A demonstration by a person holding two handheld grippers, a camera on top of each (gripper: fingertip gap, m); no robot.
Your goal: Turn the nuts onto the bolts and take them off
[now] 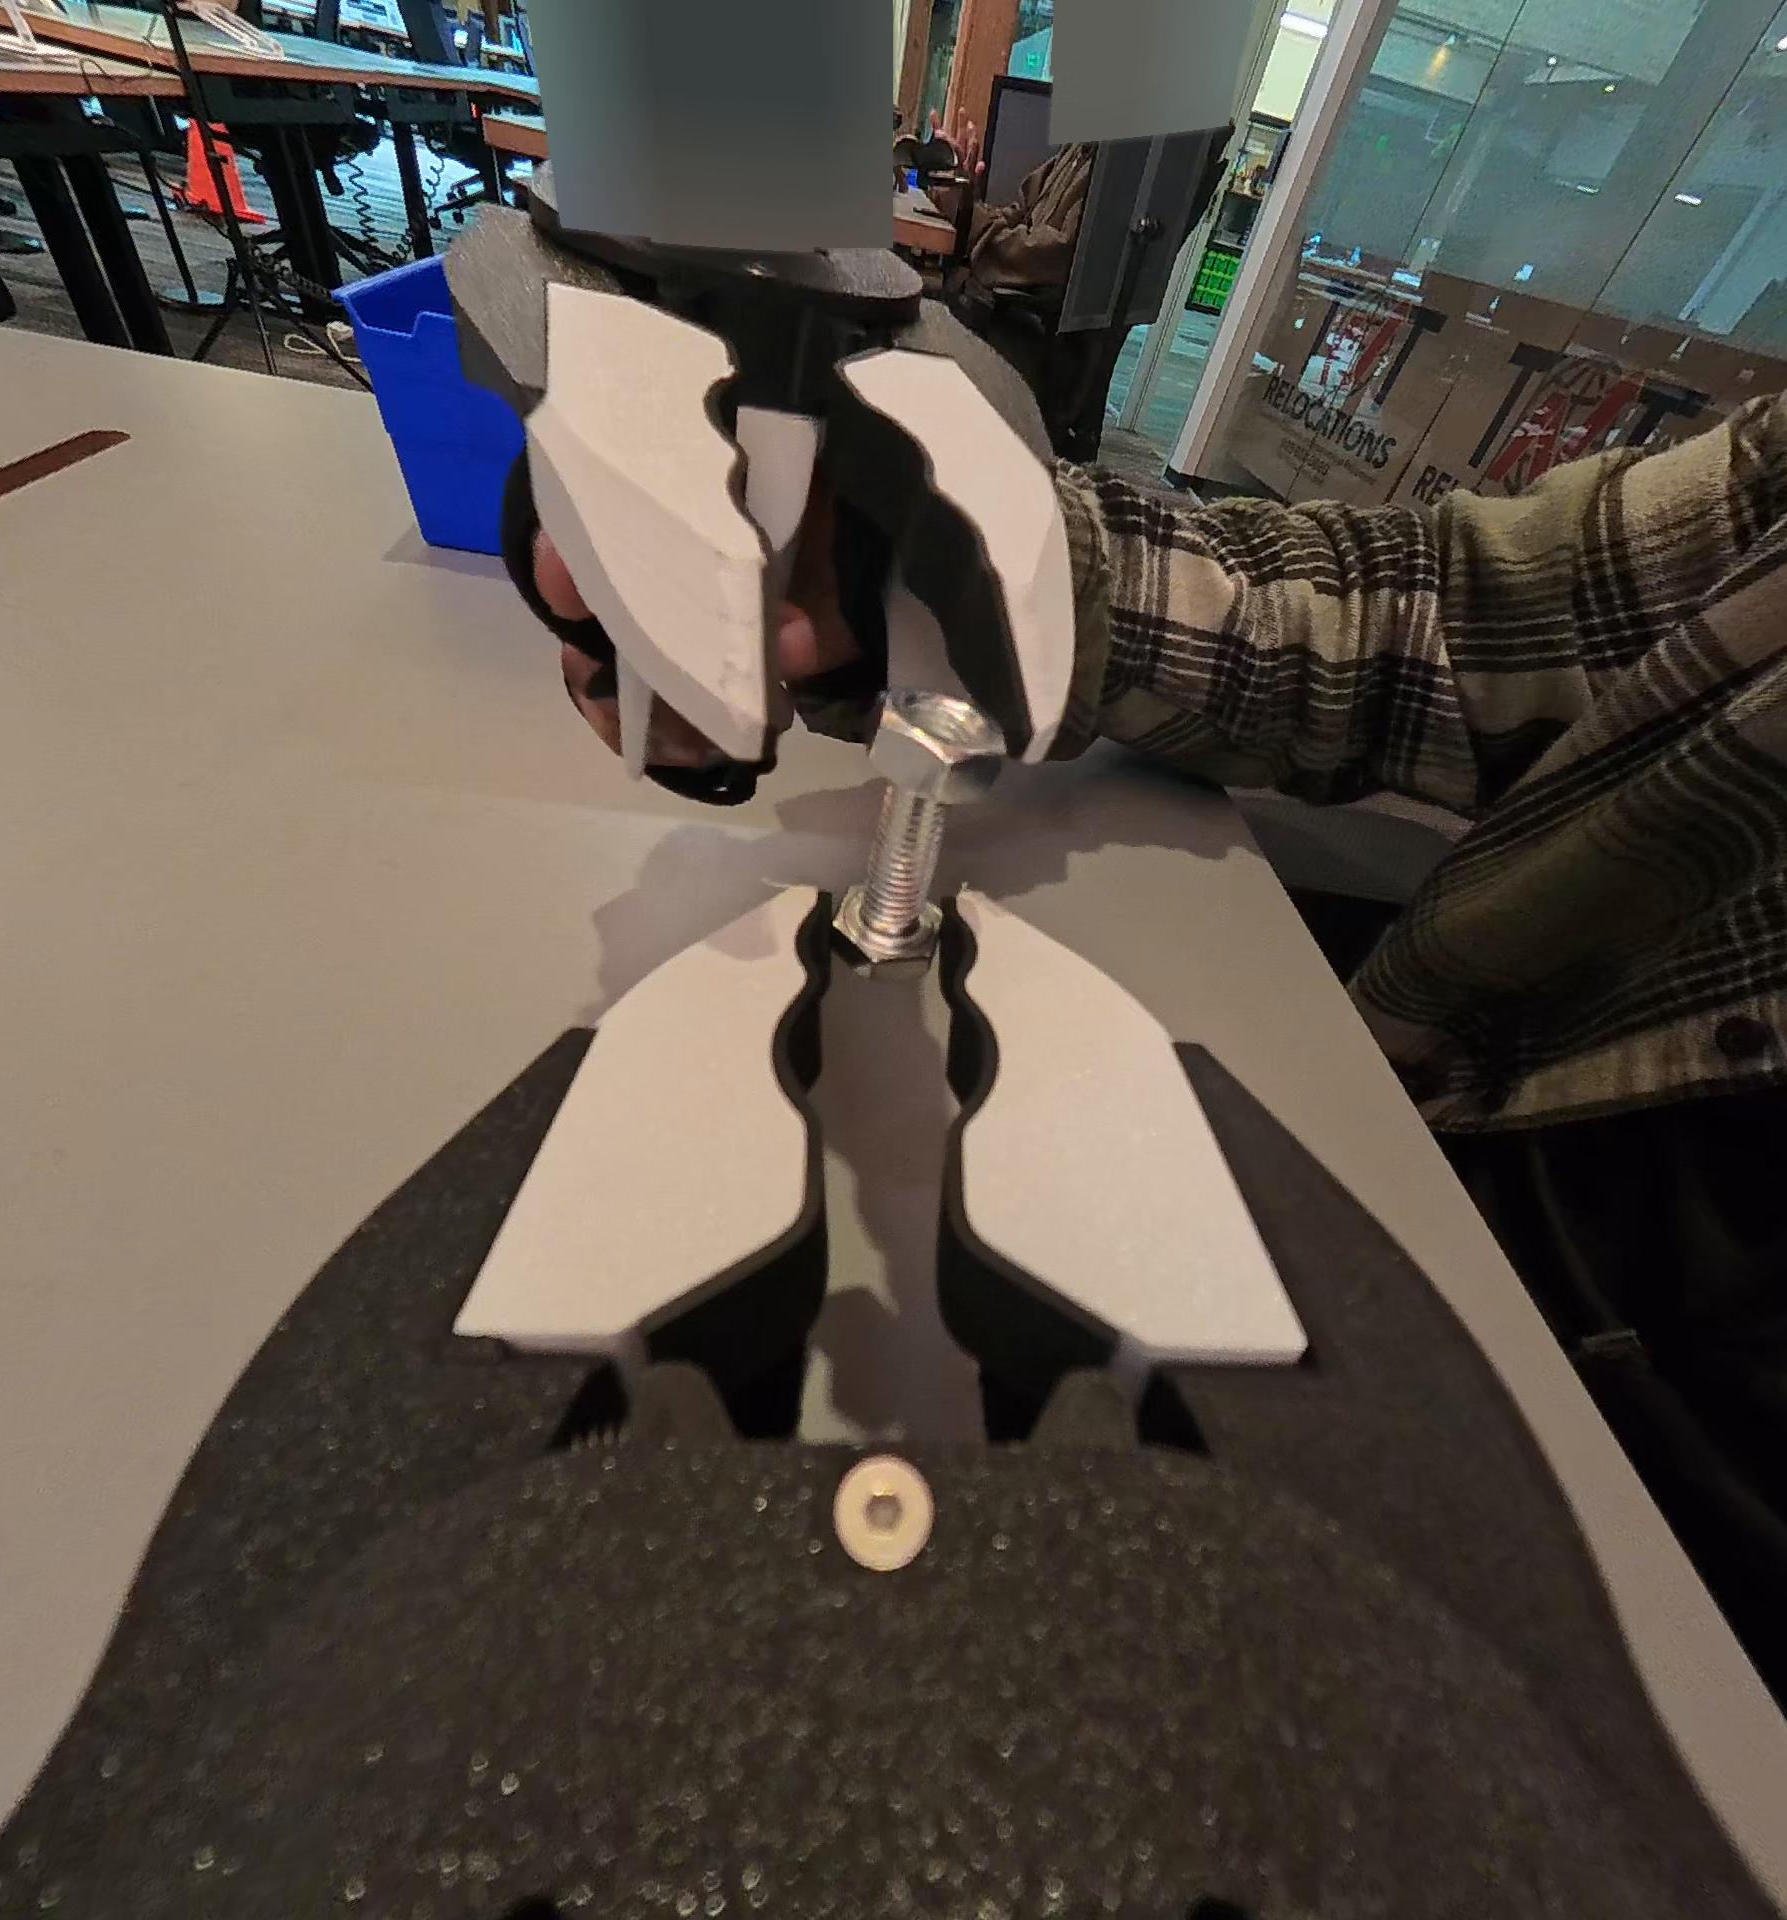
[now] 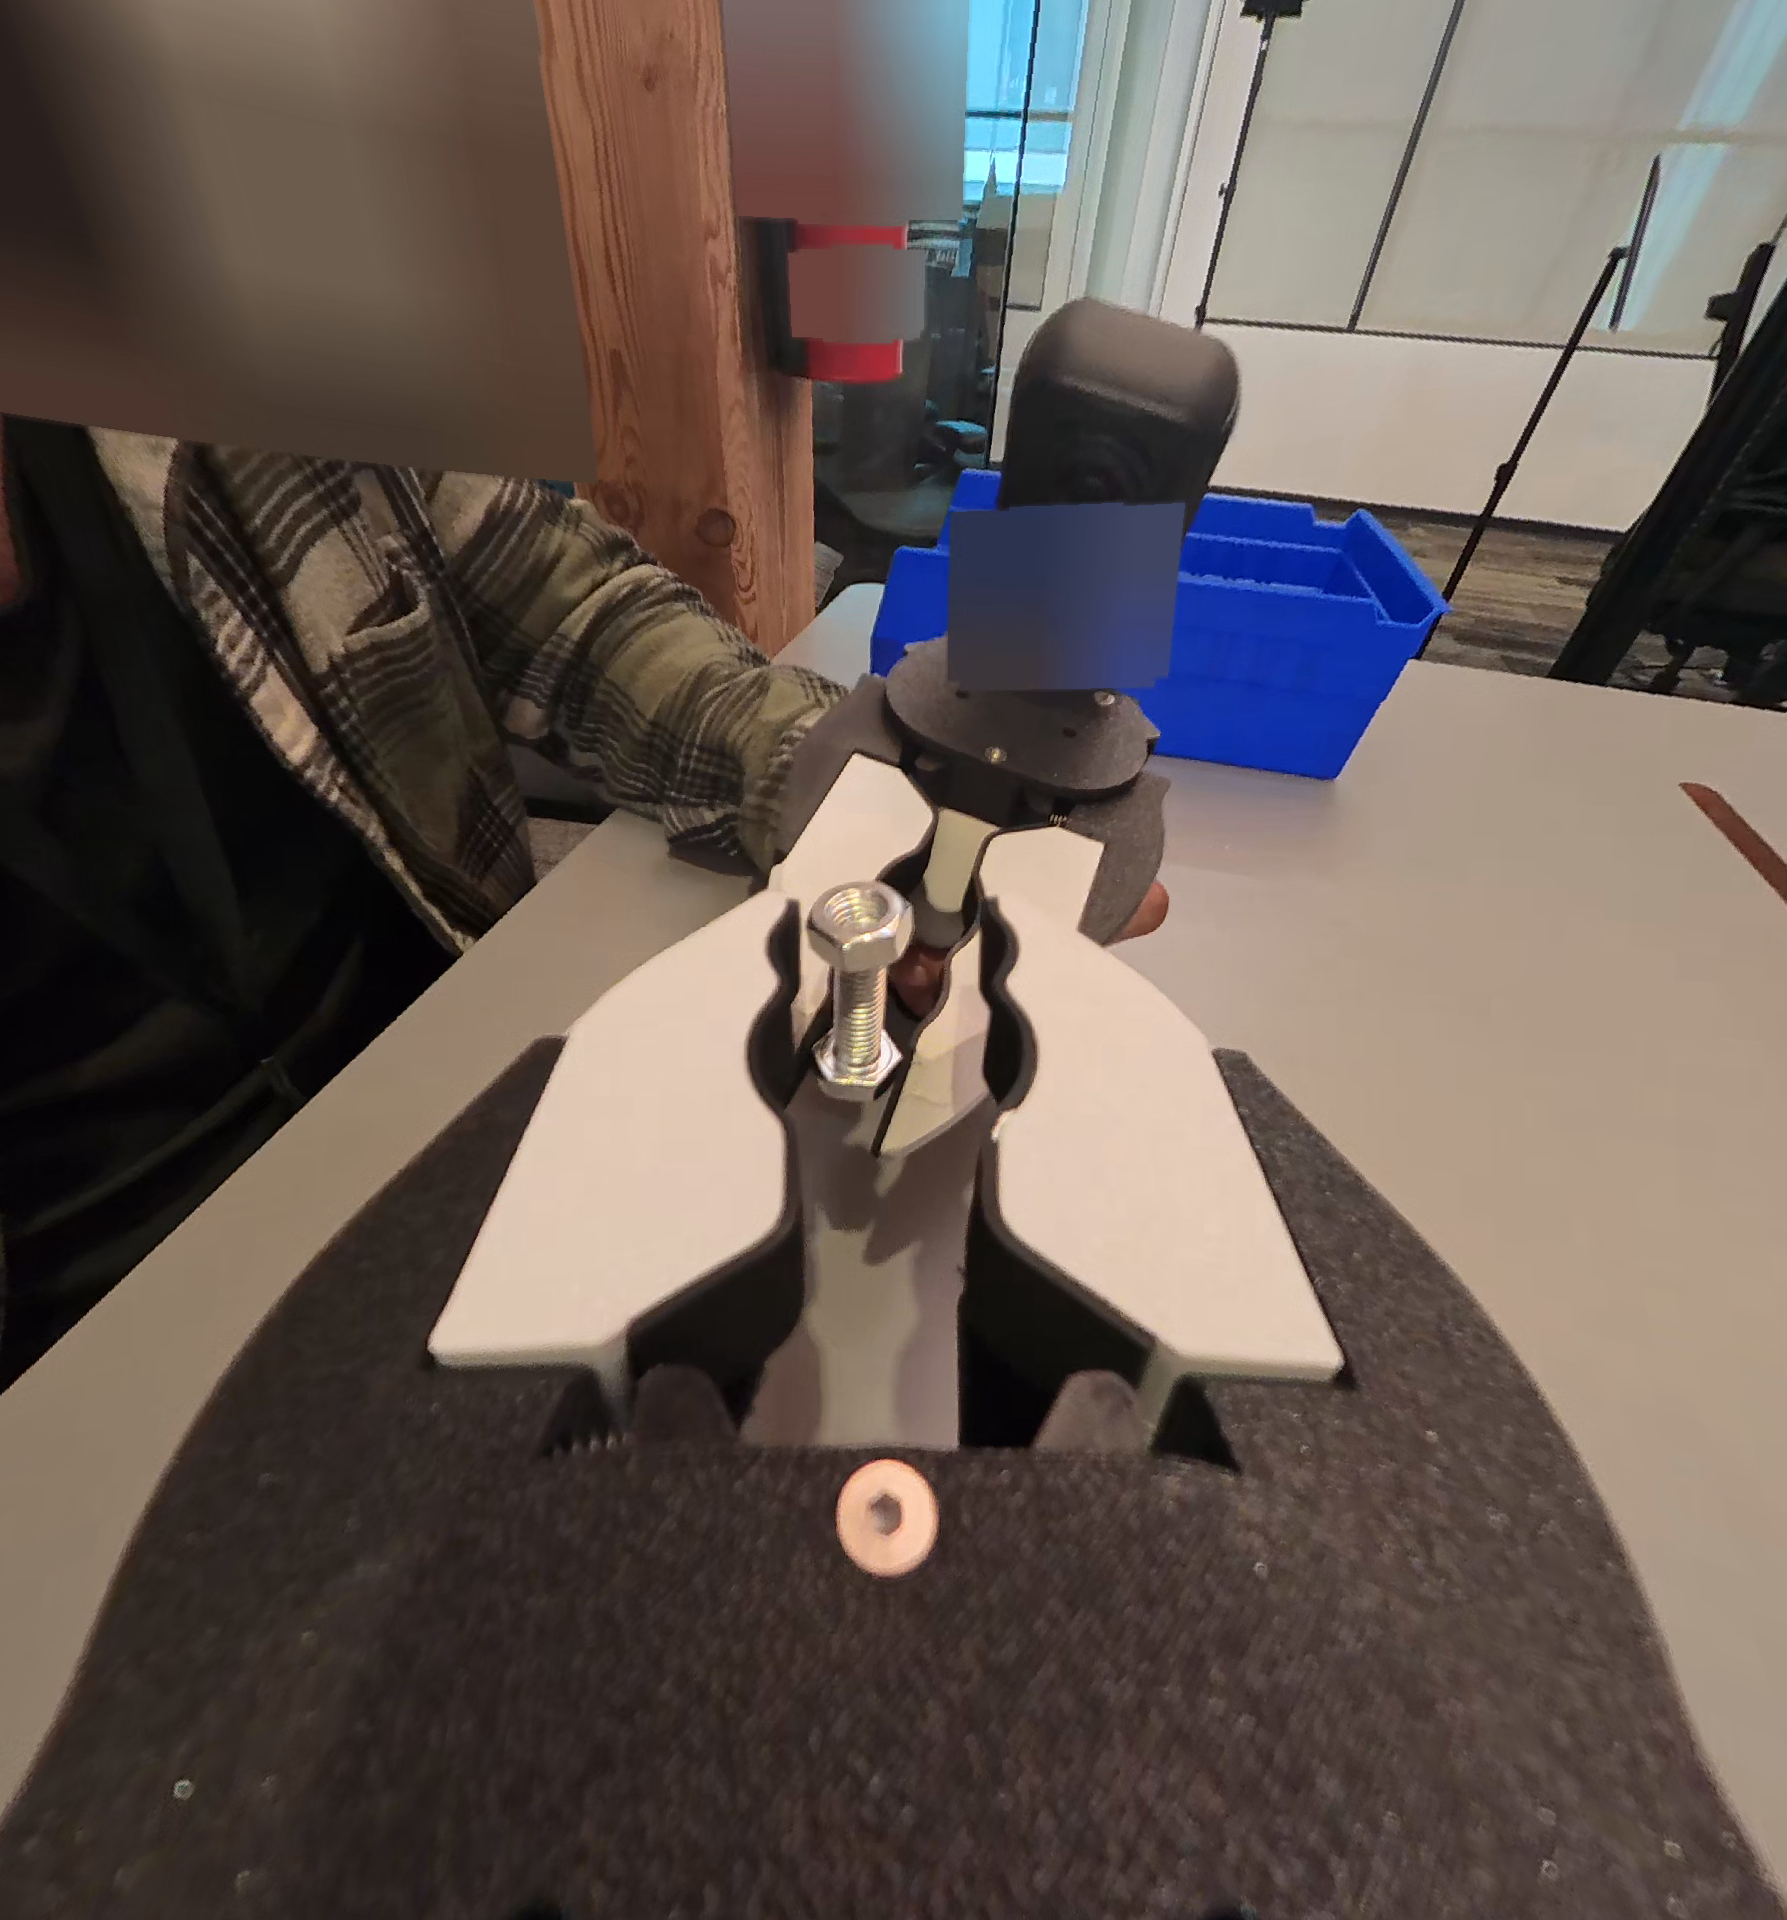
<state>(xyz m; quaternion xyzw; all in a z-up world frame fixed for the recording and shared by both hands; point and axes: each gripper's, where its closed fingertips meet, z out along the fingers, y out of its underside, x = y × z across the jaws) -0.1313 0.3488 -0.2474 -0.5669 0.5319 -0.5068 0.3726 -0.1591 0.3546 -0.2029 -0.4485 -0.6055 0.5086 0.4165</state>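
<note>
Currently the silver threaded steel bolt (image 1: pixel 894 862) stands upright over the grey tabletop (image 1: pixel 245 831), hex head (image 1: pixel 884 943) down; the left gripper (image 1: pixel 887 925) has its white-faced fingertips pressed in on that head from both sides, so the bolt looks pinched and steadied there; whether the head also rests on the table cannot be told; the silver hex nut (image 2: pixel 858 920) sits at the very top of the thread, its bore open and empty from above, so by my reading only a few turns are engaged; the right gripper (image 2: pixel 889 925) comes in around the nut with its fingers spread wider than the nut; the nut lies close against one finger, with clear space to the other, so it is not clamped; a blue plastic bin (image 2: pixel 1284 665) stands well behind on the table, out of the way; step in hand, judged: working the nut at the thread's end, either just started on or nearly off; the frames alone do not say which direction; next move calls for the right fingers to close squarely on two opposite flats of the nut, then a twist about the bolt's axis while the left grip holds the head against turning; risk, as a judgement: a grip on the corners could slip, and a tilted nut could cross-thread or drop free
</note>
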